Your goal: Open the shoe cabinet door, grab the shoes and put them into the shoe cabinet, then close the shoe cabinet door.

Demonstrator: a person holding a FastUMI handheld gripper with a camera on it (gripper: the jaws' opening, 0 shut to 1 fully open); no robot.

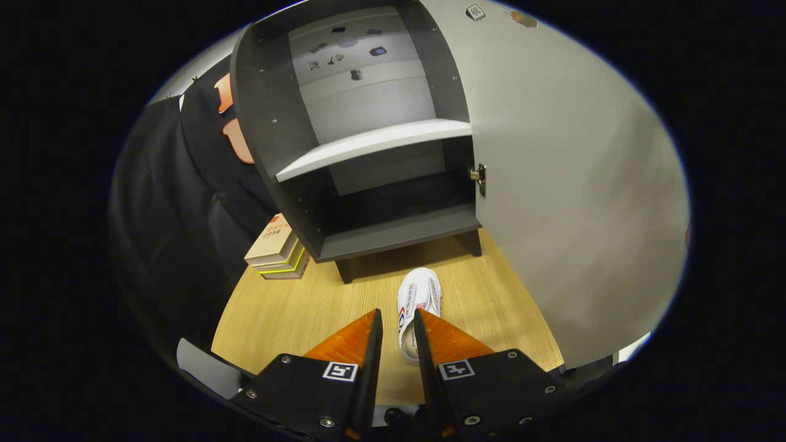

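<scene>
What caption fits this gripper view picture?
Gripper closing around a white shoe on the wooden floor, facing the shoe cabinet, its door open.

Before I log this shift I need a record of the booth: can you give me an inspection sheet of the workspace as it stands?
Surface: light wooden floor, bare in front of the cabinet.
Job's things: shoe cabinet standing with its door swung open; shelf and lower compartment bare. White shoe on the floor just before the cabinet, heel end between the fingertips.
Clutter: stack of books beside the cabinet.
Grippers: gripper nearly closed around the shoe's heel; whether both orange fingers press on it cannot be told.
Cables: nothing seen.
Surroundings: black cloth wall behind the books.
</scene>
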